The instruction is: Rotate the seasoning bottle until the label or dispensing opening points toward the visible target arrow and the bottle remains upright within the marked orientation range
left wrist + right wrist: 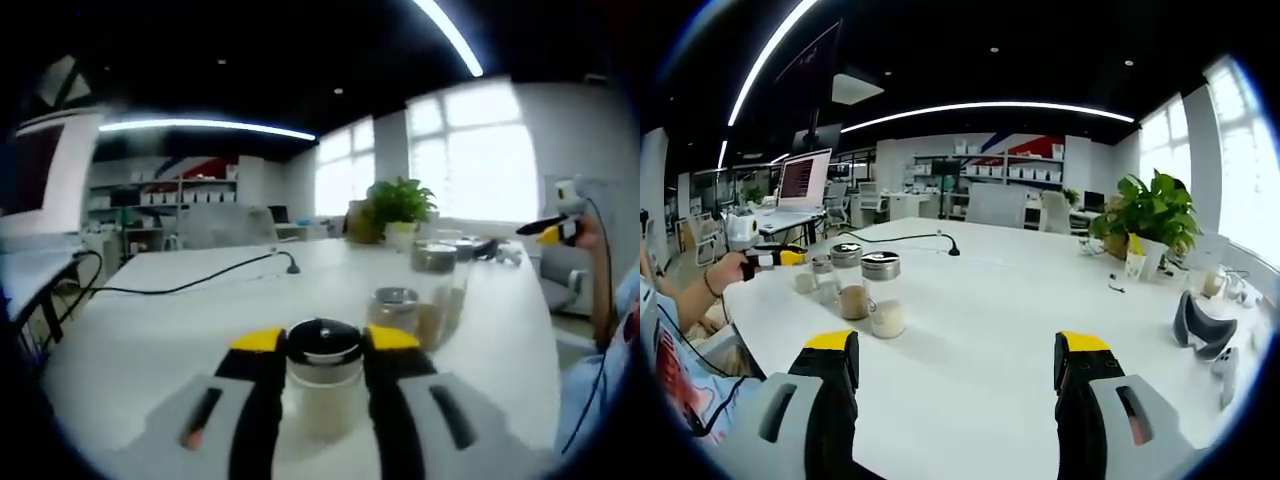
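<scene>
your left gripper [324, 340] had its yellow-tipped jaws closed around the seasoning bottle [324, 385], which stood upright on the white table [150, 330] with its dark cap level between the tips. in the right gripper view that same bottle appeared as the farthest of a row of three, next to two other jars [868, 290]. your right gripper [958, 350] hung above bare tabletop, jaws wide apart and holding nothing. no target arrow or marked range was visible, and i could not make out the label or the opening, so i judged the grasp done and the turning itself unconfirmed, with alignment left to check.
</scene>
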Motion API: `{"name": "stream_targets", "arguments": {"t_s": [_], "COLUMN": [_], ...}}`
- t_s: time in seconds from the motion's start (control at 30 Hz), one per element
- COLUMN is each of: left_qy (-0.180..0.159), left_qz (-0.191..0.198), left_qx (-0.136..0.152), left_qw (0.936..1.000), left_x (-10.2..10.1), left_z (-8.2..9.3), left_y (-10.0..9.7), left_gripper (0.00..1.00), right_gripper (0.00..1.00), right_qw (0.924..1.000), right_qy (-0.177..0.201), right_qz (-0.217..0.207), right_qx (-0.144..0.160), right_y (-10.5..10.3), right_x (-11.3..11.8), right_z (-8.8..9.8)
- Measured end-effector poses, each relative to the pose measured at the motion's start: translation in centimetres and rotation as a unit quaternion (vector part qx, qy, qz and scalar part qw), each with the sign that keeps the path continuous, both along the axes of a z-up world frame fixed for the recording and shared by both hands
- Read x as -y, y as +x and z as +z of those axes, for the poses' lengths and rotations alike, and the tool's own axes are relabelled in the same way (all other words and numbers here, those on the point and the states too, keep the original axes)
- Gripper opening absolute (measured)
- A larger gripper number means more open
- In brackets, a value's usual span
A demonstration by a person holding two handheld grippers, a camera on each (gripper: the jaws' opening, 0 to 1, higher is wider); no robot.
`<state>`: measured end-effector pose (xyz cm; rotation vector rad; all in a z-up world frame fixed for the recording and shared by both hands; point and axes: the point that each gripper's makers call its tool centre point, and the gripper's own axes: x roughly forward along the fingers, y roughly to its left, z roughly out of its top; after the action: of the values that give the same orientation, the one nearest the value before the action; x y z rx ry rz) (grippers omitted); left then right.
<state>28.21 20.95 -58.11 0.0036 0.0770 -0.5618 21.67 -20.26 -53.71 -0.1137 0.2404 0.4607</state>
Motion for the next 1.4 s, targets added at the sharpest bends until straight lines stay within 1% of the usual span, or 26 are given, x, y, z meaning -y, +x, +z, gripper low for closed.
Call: {"name": "stream_targets", "arguments": {"t_s": [0.07,0.13,0.3,0.43,0.7,0.9,1.03,1.23,1.3,1.4], "left_qy": [-0.018,-0.021,-0.01,0.003,0.025,0.023,0.02,0.03,0.037,0.034], "left_qz": [-0.022,-0.036,-0.067,-0.097,-0.161,-0.187,-0.202,-0.221,-0.23,-0.245], "left_qx": [-0.009,-0.014,-0.013,-0.005,-0.001,0.005,0.014,0.018,0.021,0.014], "left_qw": [0.9996,0.999,0.9976,0.9953,0.9867,0.9821,0.9791,0.9746,0.9723,0.9689], "left_x": [0.0,-0.2,0.0,0.3,0.7,0.8,0.9,1.1,1.2,1.2], "left_z": [-0.1,-0.1,-0.2,-0.2,-0.3,-0.4,-0.4,-0.4,-0.5,-0.4], "left_y": [0.0,0.1,0.1,0.1,0.3,0.3,0.3,0.4,0.3,0.5], "left_gripper": [0.32,0.32,0.32,0.32,0.32,0.32,0.32,0.32,0.32,0.32], "right_gripper": [0.82,0.82,0.82,0.82,0.82,0.82,0.82,0.82,0.82,0.82], "right_qw": [1.0,1.0,1.0,1.0,1.0,1.0,1.0,1.0,1.0,1.0], "right_qy": [0.0,0.0,-0.001,-0.001,0.0,0.0,0.0,0.0,0.001,0.0], "right_qz": [0.0,-0.001,-0.003,-0.002,-0.001,0.001,0.002,0.001,0.003,0.005], "right_qx": [0.0,0.001,0.004,0.004,0.002,0.001,0.003,-0.001,-0.002,-0.003], "right_y": [-0.1,-0.1,-0.2,-0.2,-0.2,-0.1,-0.1,0.2,0.3,0.3], "right_x": [0.0,0.1,0.3,0.2,0.0,0.0,0.0,0.0,-0.1,-0.1], "right_z": [0.0,0.1,0.3,0.3,0.2,0.1,0.2,0.0,-0.1,-0.1]}}
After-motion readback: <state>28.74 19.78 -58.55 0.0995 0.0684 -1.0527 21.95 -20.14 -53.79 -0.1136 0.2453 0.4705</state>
